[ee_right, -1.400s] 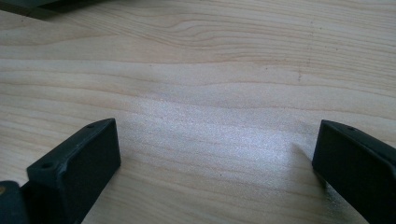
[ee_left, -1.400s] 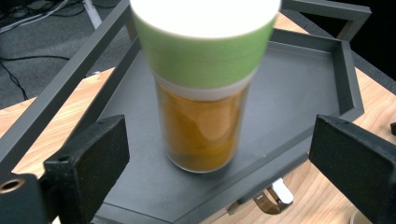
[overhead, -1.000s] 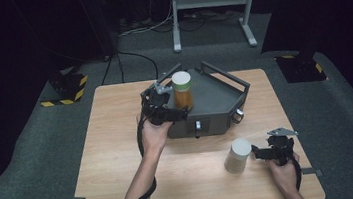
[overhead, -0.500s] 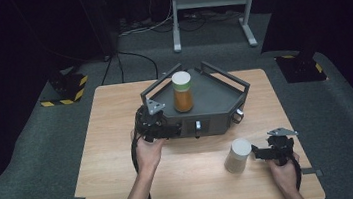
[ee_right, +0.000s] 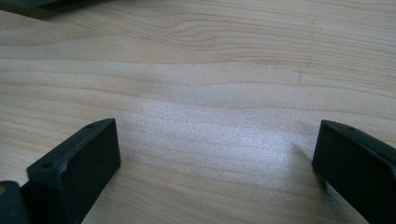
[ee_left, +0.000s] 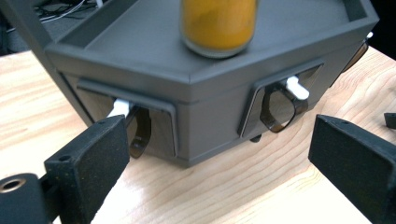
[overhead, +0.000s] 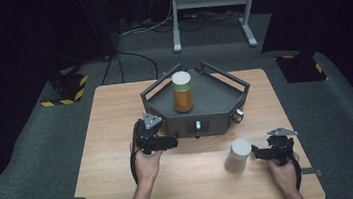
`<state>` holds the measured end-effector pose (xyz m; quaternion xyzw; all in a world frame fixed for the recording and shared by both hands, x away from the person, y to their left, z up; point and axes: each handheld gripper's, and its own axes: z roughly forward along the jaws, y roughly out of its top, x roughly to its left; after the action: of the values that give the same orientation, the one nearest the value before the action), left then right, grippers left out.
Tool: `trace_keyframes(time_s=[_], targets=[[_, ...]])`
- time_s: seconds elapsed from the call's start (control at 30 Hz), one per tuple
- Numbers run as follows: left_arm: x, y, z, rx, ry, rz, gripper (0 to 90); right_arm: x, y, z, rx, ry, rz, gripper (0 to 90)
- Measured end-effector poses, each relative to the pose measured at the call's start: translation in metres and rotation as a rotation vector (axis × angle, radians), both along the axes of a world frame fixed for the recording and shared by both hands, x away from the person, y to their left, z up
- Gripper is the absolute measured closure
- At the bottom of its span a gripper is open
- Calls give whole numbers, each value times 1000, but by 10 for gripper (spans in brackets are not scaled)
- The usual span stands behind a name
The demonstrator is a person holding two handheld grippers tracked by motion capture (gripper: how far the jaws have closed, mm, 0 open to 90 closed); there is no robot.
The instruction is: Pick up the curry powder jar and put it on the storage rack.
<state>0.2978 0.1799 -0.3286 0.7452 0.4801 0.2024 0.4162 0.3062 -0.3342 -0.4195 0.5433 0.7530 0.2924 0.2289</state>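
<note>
— What's over on the left?

— The left gripper [overhead: 169,141], low over the table [overhead: 114,187], its fingers [ee_left: 88,163] spread wide with nothing between them. They point at the front wall of the dark grey tray [overhead: 215,106], around three o'clock from the hand, very near it but not touching.

— What's on that front wall?

— In the left gripper view, two recessed panels, each with a white peg and a dark ring-shaped pull [ee_left: 279,109]. The left finger sits just in front of the left-hand peg; I cannot tell whether it touches.

— And in the tray?

— A jar of orange powder [overhead: 183,92] with a white lid, upright, a little left of the tray's middle.

— Further right?

— A white cylindrical container [overhead: 237,156] stands on the table at about five o'clock from the tray, well clear of it. Just past it, at three o'clock, is the right gripper [overhead: 257,152], aimed at the container from close by, apart from it. Its fingers [ee_right: 79,163] are wide open and empty, bare wood between them in the right gripper view.
</note>
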Motion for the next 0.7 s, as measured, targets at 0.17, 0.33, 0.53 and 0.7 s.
trace_keyframes(time_s=[0.17, 0.33, 0.53, 0.7], targets=[[-4, 6, -14, -12, 20, 5, 54, 0, 0, 0, 0, 0, 0, 0], [-6, 10, -25, -26, 38, 14, 54, 0, 0, 0, 0, 0, 0, 0], [-9, 8, -37, -17, 53, 29, 54, 0, 0, 0, 0, 0, 0, 0], [-10, 8, -48, -15, 69, 44, 54, 0, 0, 0, 0, 0, 0, 0]])
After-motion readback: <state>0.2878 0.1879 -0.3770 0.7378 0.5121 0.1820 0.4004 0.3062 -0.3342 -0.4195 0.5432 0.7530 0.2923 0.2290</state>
